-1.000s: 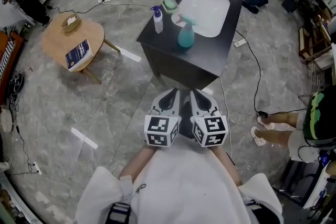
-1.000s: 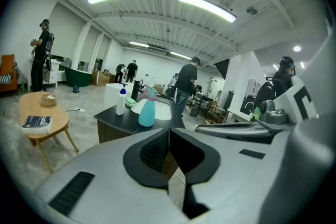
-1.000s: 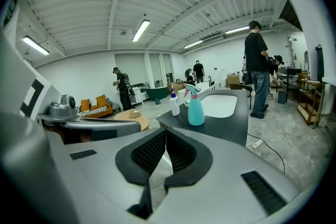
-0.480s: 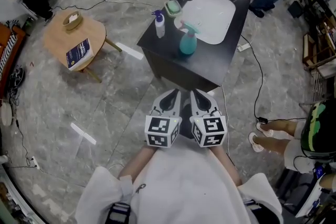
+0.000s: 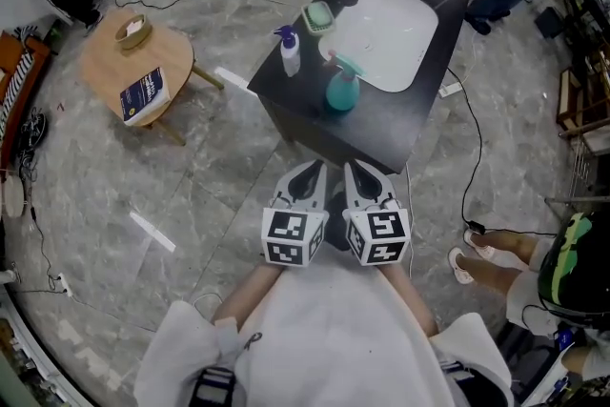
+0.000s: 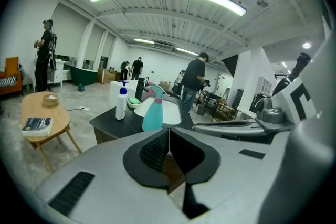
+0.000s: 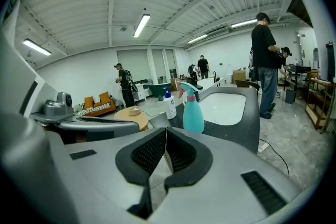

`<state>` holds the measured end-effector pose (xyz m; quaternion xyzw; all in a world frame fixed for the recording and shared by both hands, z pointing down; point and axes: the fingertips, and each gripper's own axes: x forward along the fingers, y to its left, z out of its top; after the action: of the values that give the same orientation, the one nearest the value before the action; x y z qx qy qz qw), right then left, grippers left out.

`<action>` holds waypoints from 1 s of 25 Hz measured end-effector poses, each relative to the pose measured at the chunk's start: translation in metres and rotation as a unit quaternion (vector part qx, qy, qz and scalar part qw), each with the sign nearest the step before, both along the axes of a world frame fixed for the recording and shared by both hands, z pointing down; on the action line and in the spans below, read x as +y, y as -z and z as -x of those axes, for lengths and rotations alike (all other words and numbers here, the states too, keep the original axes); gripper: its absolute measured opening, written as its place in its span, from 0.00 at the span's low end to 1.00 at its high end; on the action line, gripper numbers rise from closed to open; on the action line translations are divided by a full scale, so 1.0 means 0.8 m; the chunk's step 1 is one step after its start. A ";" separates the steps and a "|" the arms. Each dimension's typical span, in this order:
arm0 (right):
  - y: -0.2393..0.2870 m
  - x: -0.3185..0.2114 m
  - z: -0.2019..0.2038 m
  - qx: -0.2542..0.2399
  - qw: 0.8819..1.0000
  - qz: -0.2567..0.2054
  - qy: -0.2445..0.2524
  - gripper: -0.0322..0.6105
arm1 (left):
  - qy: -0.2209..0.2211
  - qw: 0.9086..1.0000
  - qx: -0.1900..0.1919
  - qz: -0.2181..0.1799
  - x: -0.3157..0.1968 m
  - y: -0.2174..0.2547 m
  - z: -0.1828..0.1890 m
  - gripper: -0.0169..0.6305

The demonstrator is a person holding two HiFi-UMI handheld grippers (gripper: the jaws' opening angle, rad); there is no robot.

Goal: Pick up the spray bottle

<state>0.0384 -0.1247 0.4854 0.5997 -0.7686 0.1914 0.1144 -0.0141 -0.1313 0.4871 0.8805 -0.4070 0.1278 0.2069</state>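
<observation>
spray bottle (image 5: 341, 89): teal pear-shaped plastic body, pink collar, pale trigger head; upright near the counter's front edge, at 12 o'clock from both grippers, well apart from them.
counter (image 5: 381, 124): matte black, boxy, with a smooth white rounded basin (image 5: 386, 19).
pump bottle (image 5: 289, 52): slim, white, blue pump; at 10 o'clock of the spray bottle.
green dish (image 5: 317, 14): small, possibly a soap dish.
left gripper (image 5: 311, 170): grey shell, ribbed black pads; jaws together, nothing between.
right gripper (image 5: 355, 170): same build; jaws together, empty.
change: counter and spray bottle sit nearer the grippers than a second ago.
</observation>
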 end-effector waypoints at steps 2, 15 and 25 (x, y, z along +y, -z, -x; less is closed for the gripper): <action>-0.002 -0.009 -0.003 -0.003 1.000 0.002 0.003 0.09 | 0.001 1.000 -0.003 0.001 -0.008 0.000 -0.005 0.07; 0.000 -0.060 -0.032 -0.009 1.000 -0.001 0.028 0.09 | 0.017 1.000 -0.018 0.002 -0.054 0.001 -0.033 0.07; -0.002 -0.099 -0.048 -0.011 0.997 0.007 0.072 0.09 | 0.047 0.999 -0.023 0.001 -0.087 0.005 -0.054 0.07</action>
<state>0.0771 -0.2038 0.4868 0.5402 -0.8095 0.1941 0.1236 0.0289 -0.2008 0.4828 0.8569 -0.4527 0.1385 0.2037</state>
